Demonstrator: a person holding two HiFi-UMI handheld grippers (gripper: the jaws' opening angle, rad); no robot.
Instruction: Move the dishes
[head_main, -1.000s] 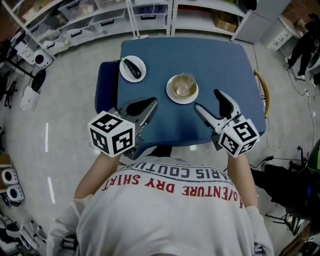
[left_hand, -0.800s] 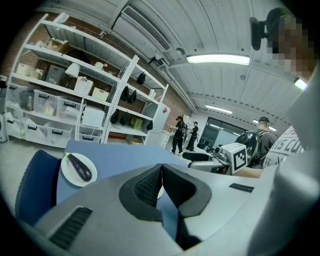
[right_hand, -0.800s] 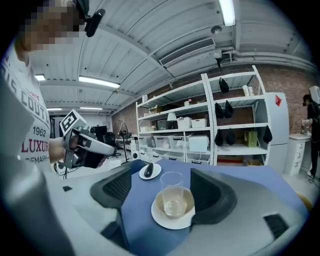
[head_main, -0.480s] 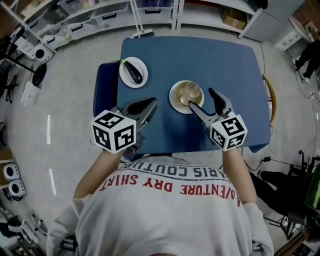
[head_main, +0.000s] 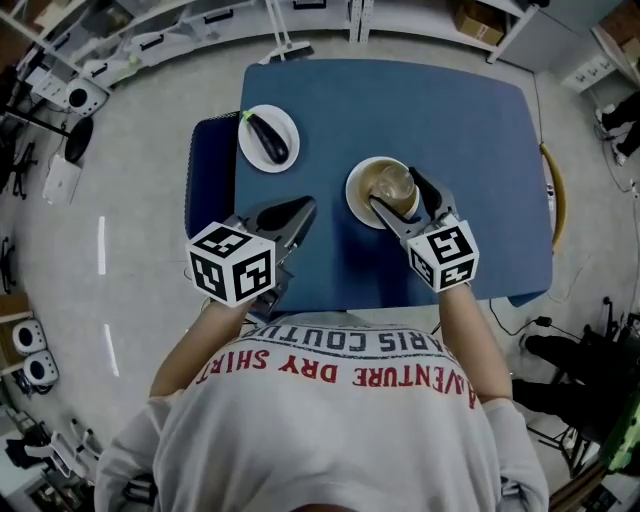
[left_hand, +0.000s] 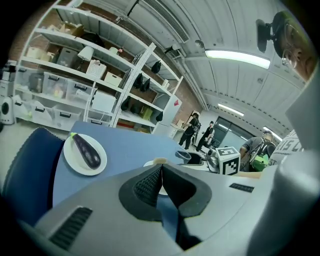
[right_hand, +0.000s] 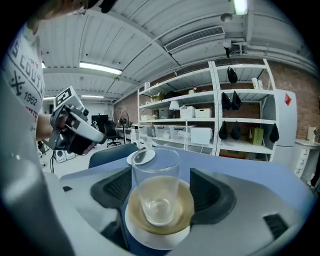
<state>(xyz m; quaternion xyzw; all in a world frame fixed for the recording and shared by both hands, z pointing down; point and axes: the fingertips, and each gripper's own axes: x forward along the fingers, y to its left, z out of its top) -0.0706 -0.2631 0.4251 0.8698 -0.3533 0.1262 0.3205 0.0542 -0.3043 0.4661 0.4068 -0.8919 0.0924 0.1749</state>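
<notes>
A clear glass (head_main: 393, 183) stands upright on a tan saucer (head_main: 362, 195) near the middle of the blue table (head_main: 450, 110). My right gripper (head_main: 394, 191) is open, with one jaw on each side of the glass. In the right gripper view the glass (right_hand: 155, 175) sits between the ribbed pads (right_hand: 119, 187) with a small gap on both sides, above the saucer (right_hand: 159, 231). A white plate (head_main: 252, 150) with a dark eggplant (head_main: 269, 138) lies at the table's left. My left gripper (head_main: 300, 211) hovers shut and empty near the table's front; its view shows the plate (left_hand: 75, 162) ahead.
A dark blue chair (head_main: 207, 175) stands against the table's left edge. Shelving with boxes and bins (left_hand: 60, 95) lines the far wall. People (left_hand: 200, 132) stand in the background of the left gripper view. Grey floor surrounds the table.
My right gripper has moved forward and left from the table's front right until its open jaws straddle the glass on the saucer. The left gripper has barely moved.
</notes>
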